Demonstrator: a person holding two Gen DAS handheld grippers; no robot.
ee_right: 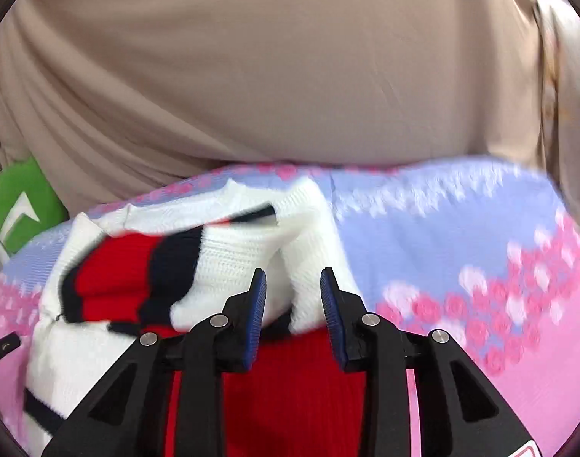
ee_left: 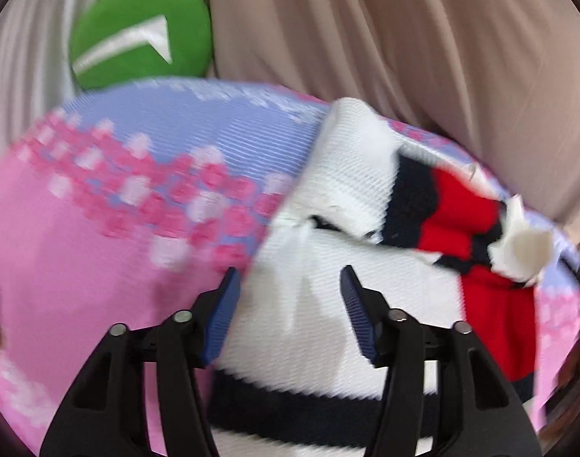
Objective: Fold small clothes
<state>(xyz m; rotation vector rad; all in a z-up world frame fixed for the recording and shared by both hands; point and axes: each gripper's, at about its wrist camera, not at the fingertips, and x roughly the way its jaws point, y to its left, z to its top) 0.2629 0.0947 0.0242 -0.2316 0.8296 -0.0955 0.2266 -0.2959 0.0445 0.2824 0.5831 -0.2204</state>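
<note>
Left wrist view is showing the left gripper (ee_left: 288, 289) nearest the lens, its black plastic arms ending in ribbed blue pads (ee_left: 221, 316) that are standing spread apart, with nothing pinched between them. Beneath and just beyond those pads, a small knitted sweater (ee_left: 320, 304) is lying crumpled on the mat; its weave is chunky and ribbed, mostly white, with navy bands and red blocks toward the right side. A white, ragged-looking tuft (ee_left: 522, 247) of it is sticking up at the far right. The sweater is resting on a woven mat (ee_left: 99, 228) patterned in pink and lavender with blocky pink and white flower shapes. Farther back, a rounded green cushion (ee_left: 137, 34) is carrying a white arrow-like mark, with no readable lettering. Behind everything, beige draped fabric (ee_left: 404, 38) is hanging in soft folds.

Right wrist view is showing the right gripper (ee_right: 293, 293), its blue pads narrower apart, with a thick white fold of the sweater (ee_right: 229, 266) lying between them; whether the pads are actually pressing on the knit, I cannot tell. Red ribbed knit is filling the space under the arms. Beyond, the mat (ee_right: 461, 228), the green cushion (ee_right: 19, 205) at the left edge, and the beige fabric (ee_right: 290, 57) are appearing in turn.
</note>
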